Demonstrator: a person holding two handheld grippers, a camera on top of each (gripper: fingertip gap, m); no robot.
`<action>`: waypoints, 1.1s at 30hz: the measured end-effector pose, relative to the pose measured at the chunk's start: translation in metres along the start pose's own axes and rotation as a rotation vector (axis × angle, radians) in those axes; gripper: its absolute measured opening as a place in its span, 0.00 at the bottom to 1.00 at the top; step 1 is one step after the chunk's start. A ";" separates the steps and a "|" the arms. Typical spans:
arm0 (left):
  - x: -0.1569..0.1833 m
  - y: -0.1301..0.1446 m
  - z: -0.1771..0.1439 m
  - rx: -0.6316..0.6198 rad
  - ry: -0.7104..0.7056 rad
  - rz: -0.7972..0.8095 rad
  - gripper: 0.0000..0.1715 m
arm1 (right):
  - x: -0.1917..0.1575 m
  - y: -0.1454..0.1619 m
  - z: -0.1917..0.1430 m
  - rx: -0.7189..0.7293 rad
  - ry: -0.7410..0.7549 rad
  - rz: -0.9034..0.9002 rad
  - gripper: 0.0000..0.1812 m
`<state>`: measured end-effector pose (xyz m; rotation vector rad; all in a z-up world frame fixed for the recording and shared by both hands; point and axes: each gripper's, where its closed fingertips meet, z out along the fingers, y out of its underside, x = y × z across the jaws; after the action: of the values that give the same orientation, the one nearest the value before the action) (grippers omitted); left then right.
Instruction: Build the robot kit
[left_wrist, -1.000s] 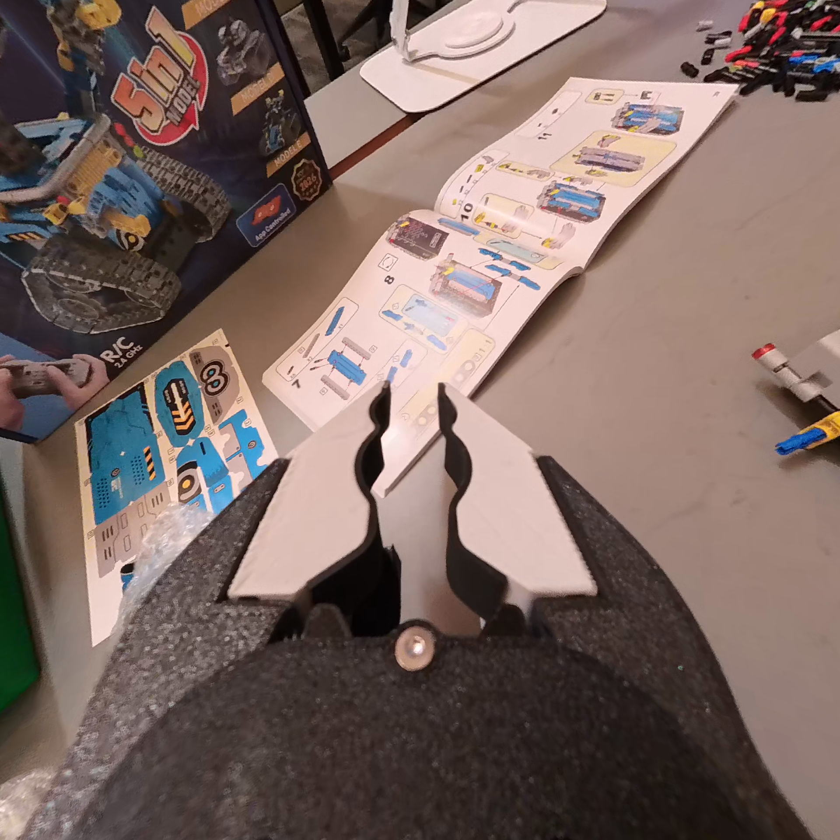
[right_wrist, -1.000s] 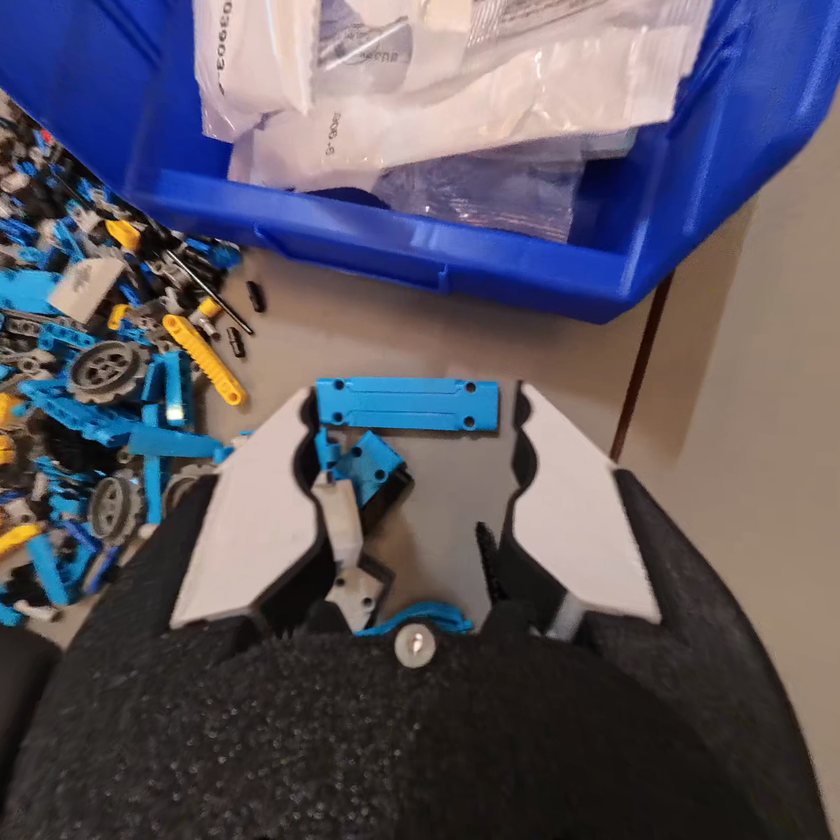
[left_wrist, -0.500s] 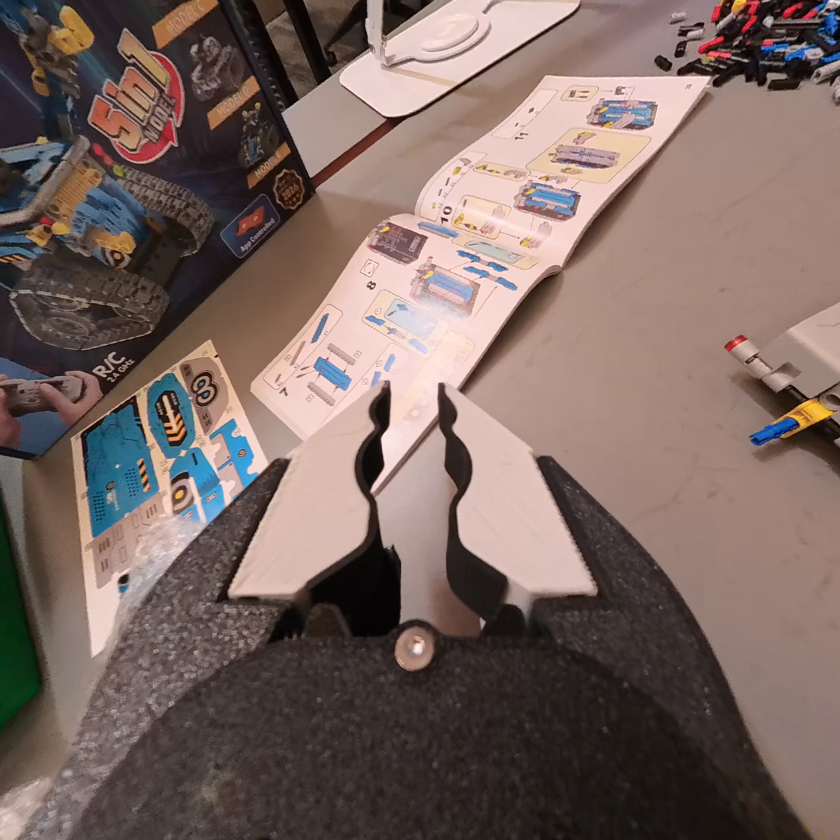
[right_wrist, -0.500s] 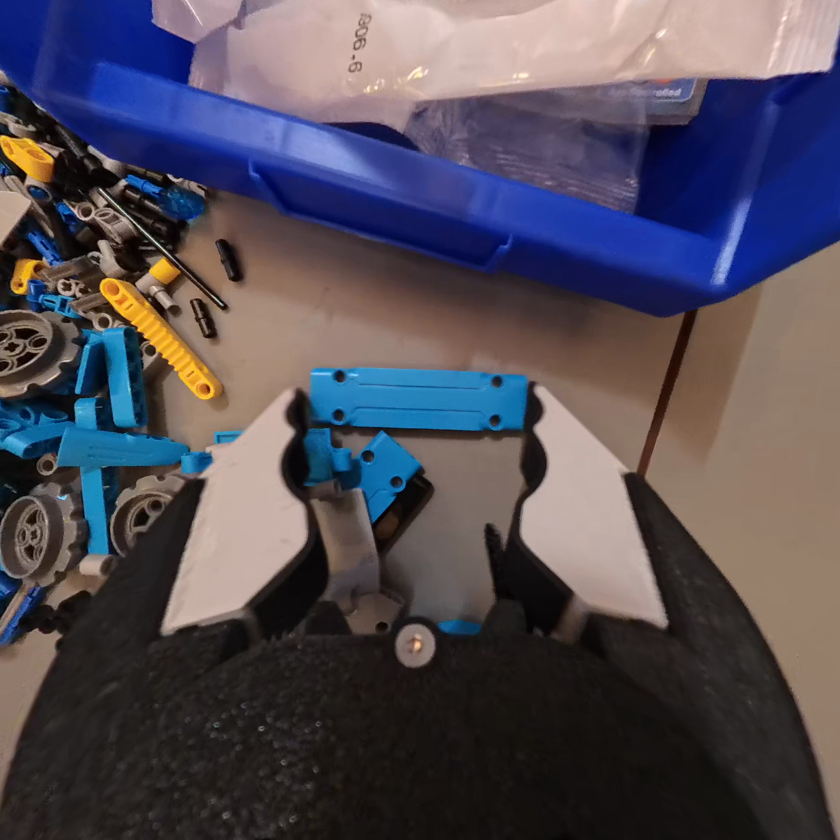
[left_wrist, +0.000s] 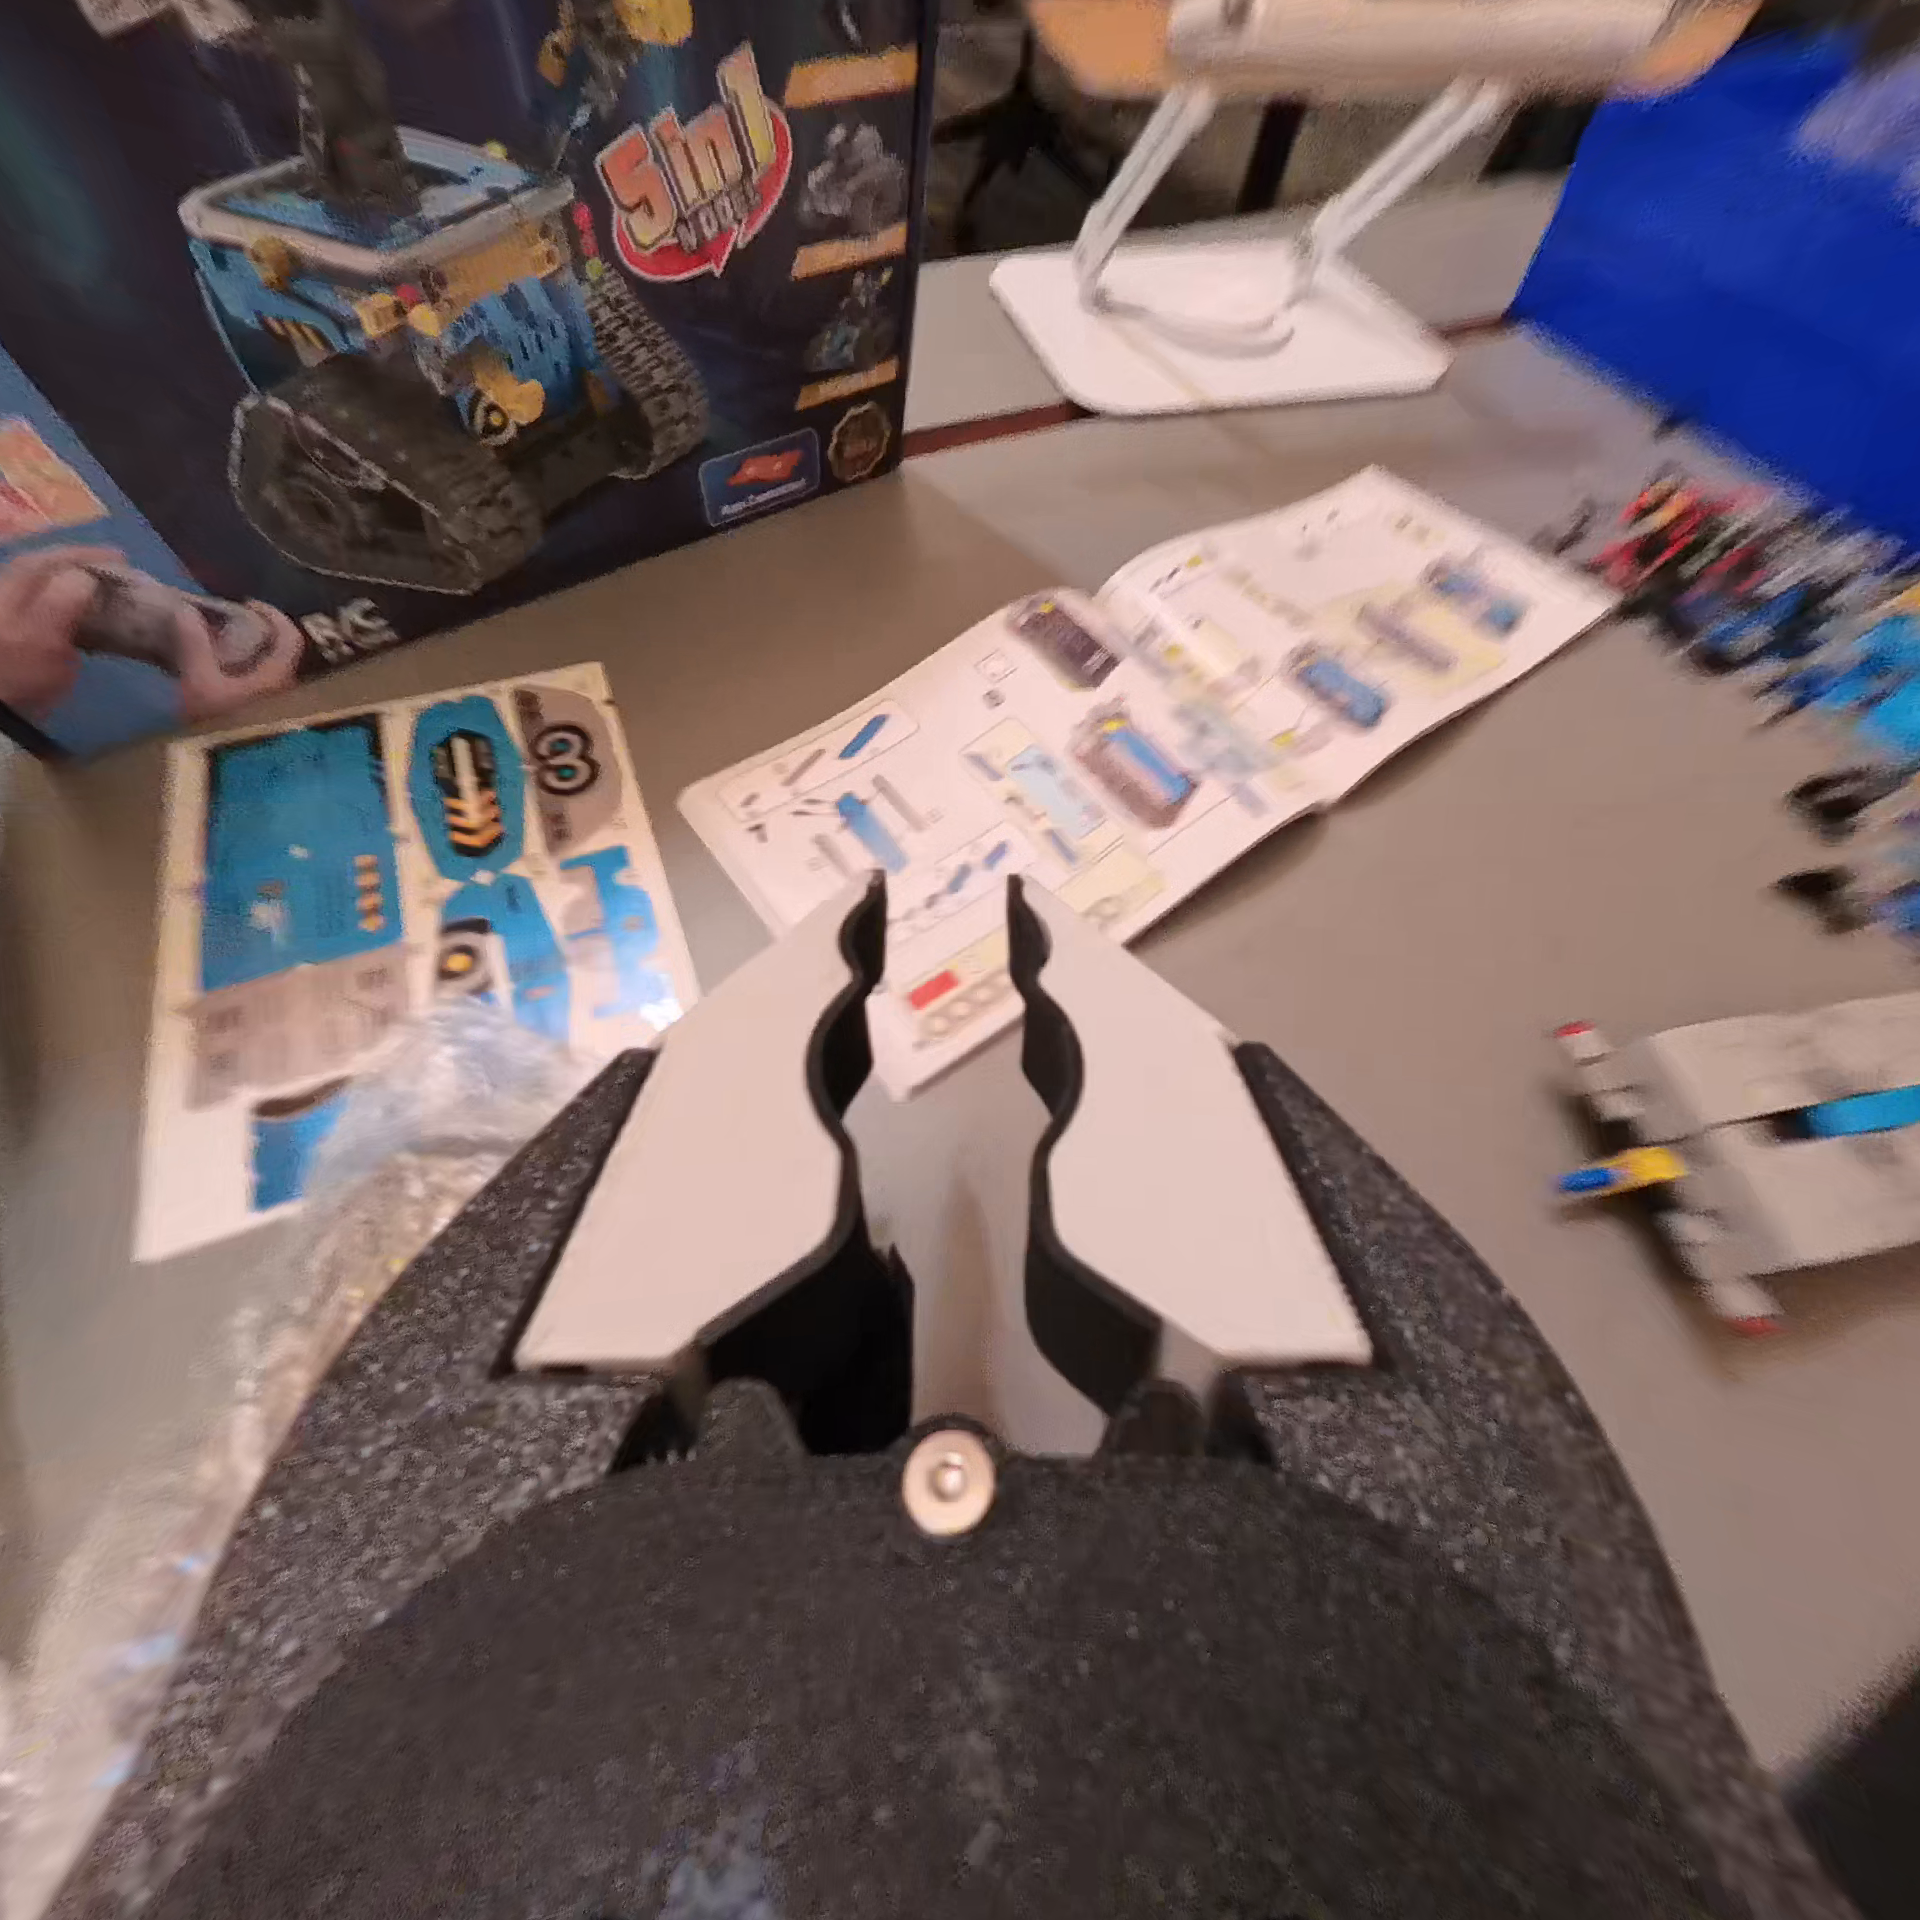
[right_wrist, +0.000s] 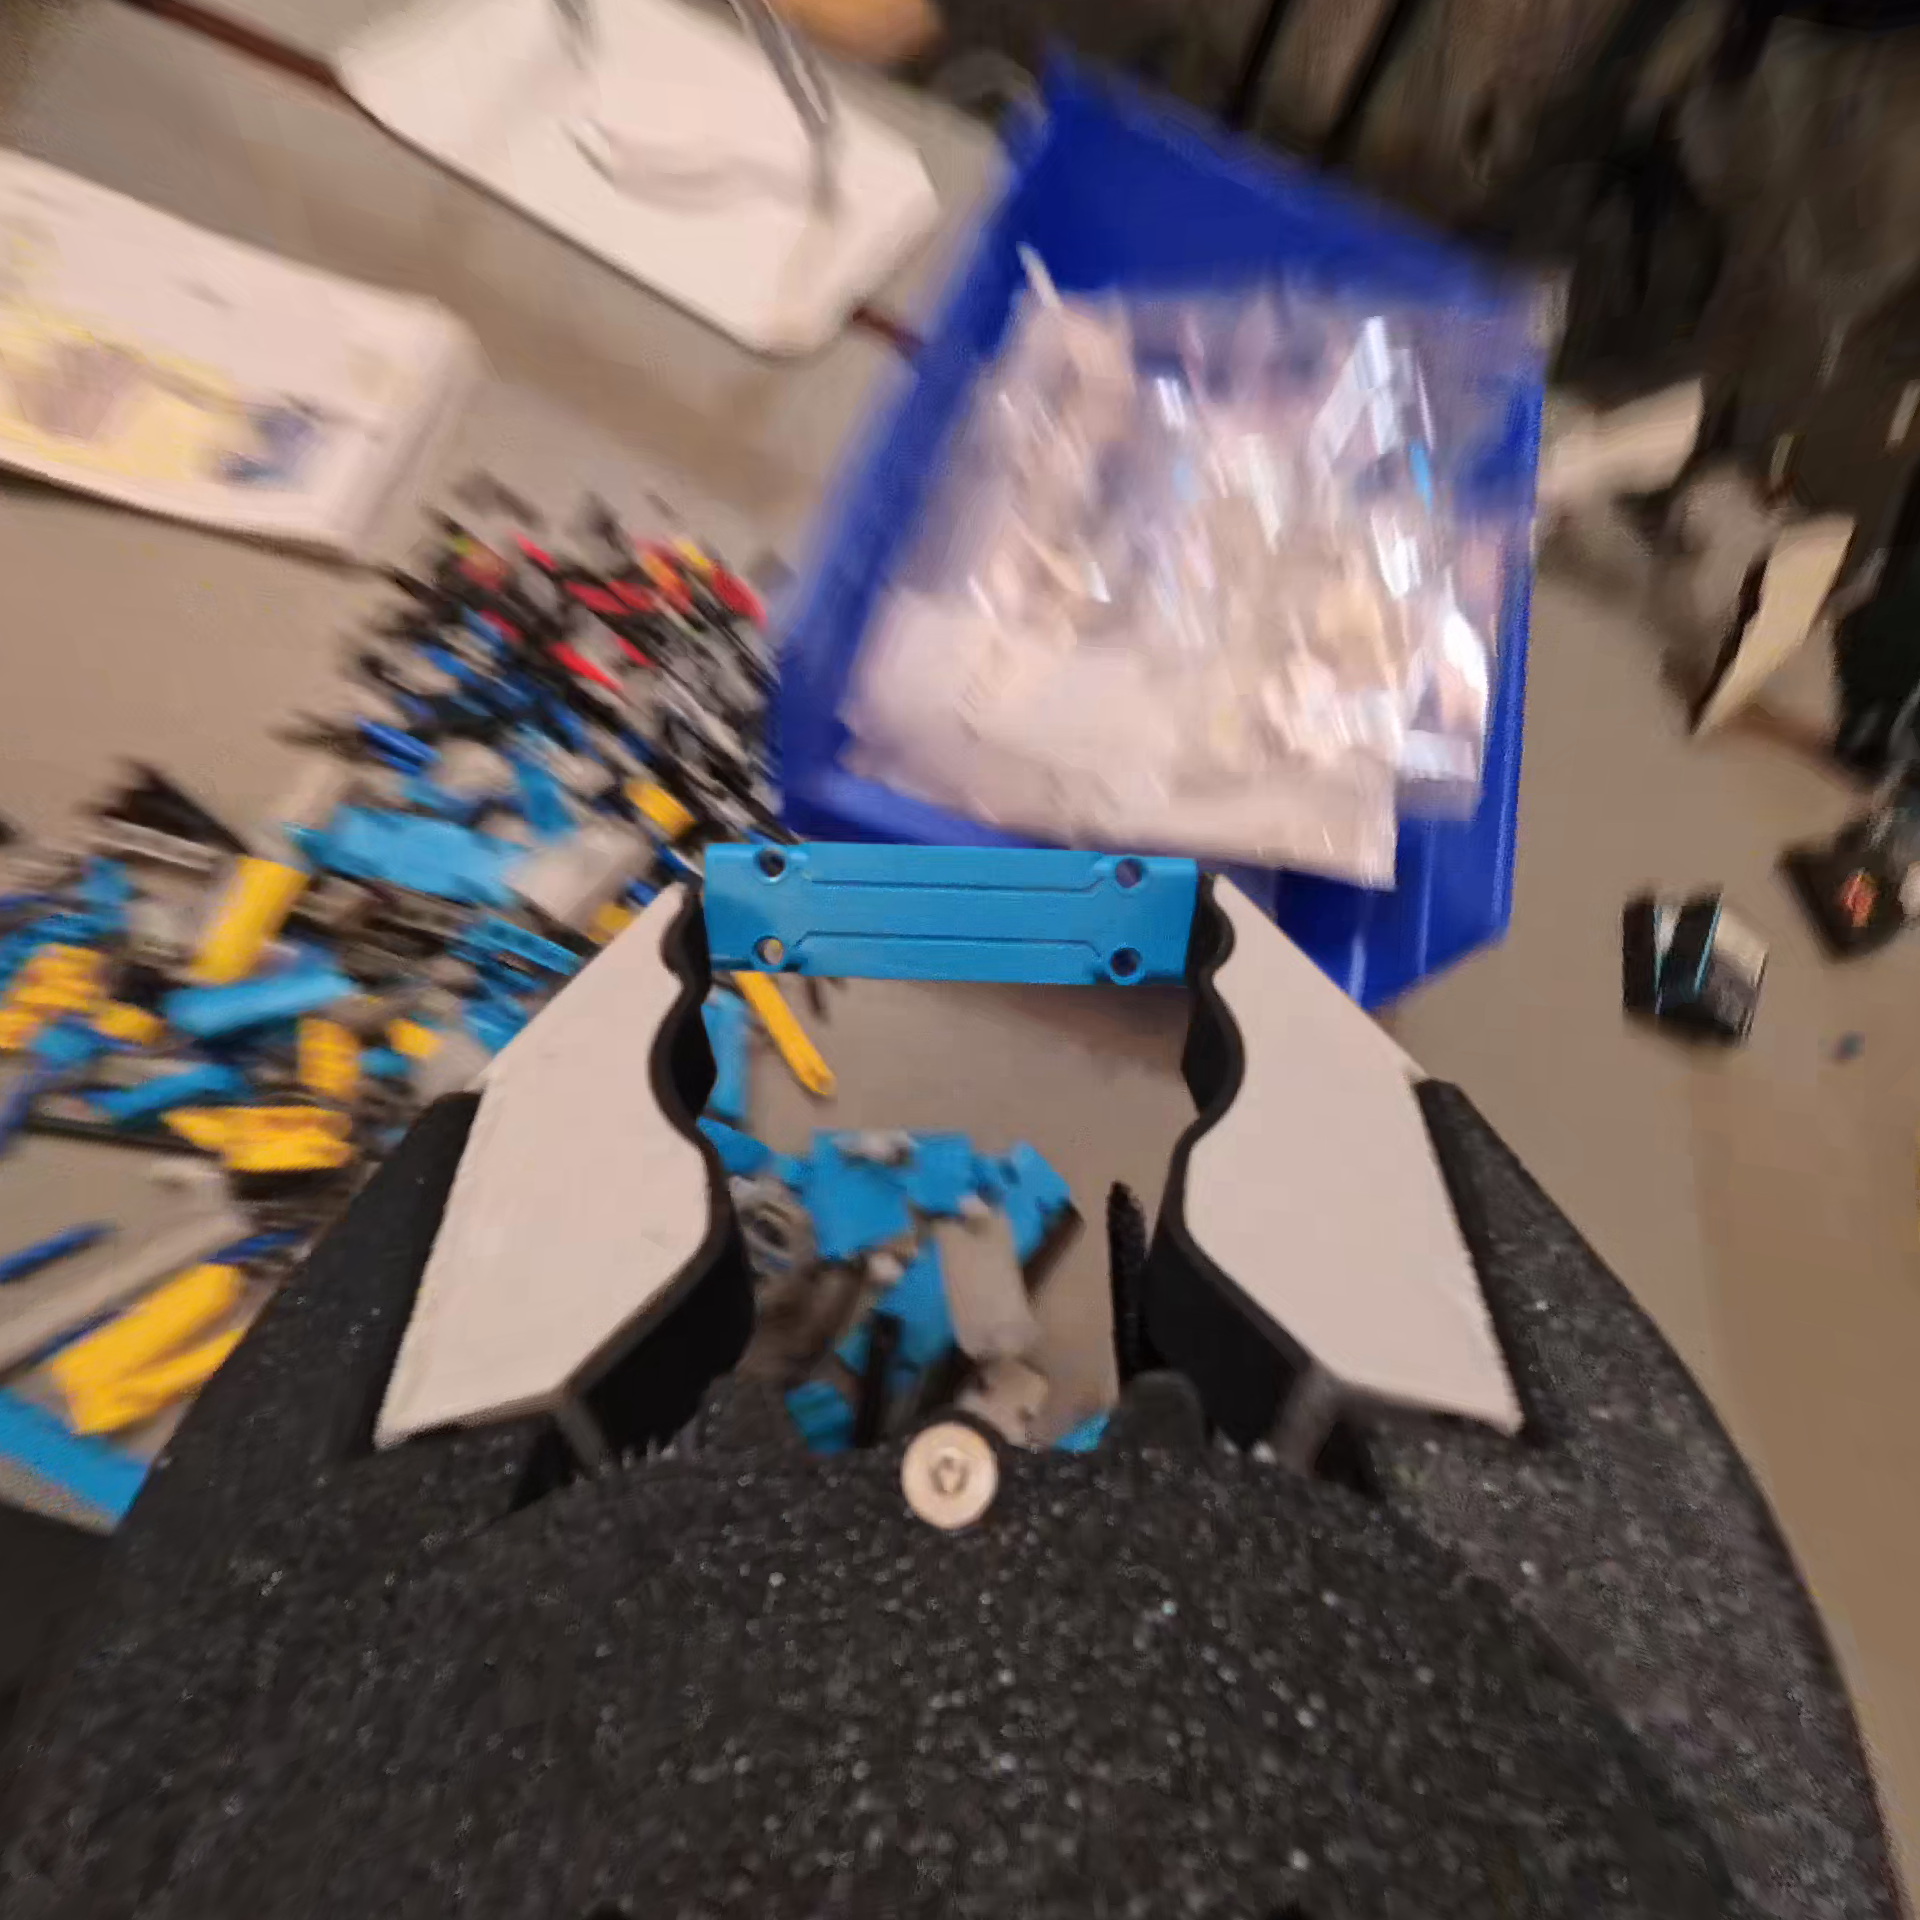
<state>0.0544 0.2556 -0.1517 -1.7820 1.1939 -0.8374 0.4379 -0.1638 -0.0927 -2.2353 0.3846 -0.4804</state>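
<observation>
Above the grey table (left_wrist: 1403, 1039), the left gripper (left_wrist: 943, 902) hangs with its jaws slightly parted, holding nothing; an open instruction booklet (left_wrist: 1143, 748) lies under its tips, a sticker sheet (left_wrist: 395, 914) at ten o'clock. Across in the right wrist view, the right gripper (right_wrist: 948, 914), spread wide, clamps a flat blue plate (right_wrist: 948, 914) end to end, a blue bin (right_wrist: 1382, 935) at one o'clock.

1. The loose building pieces (right_wrist: 436, 883) are smearing into streaks of blue, yellow and red; single parts cannot be told apart.
2. The clear bags in the blue bin (right_wrist: 1143, 187) are blurring, their contents unreadable.
3. The toy box (left_wrist: 447, 312) is running off the top and left edges.
4. The grey assembly (left_wrist: 1766, 1132) is blurring and getting cut by the right edge.
5. The instruction booklet (left_wrist: 1143, 758) is losing its far pages to blur.
</observation>
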 end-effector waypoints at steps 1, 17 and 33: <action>0.009 -0.008 -0.009 0.018 0.075 -0.088 0.17 | -0.030 -0.028 -0.013 0.076 -0.024 -0.057 0.50; 0.176 -0.002 -0.095 -0.177 0.975 -0.469 0.04 | -0.467 -0.098 -0.032 0.466 -0.591 -0.674 0.50; 0.091 0.105 -0.036 -0.688 0.807 -0.330 0.04 | -0.381 0.023 0.037 -0.101 -0.789 -0.323 0.52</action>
<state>0.0118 0.1380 -0.2213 -2.3155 1.8927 -1.5726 0.1162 0.0062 -0.2143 -2.3829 -0.3733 0.2847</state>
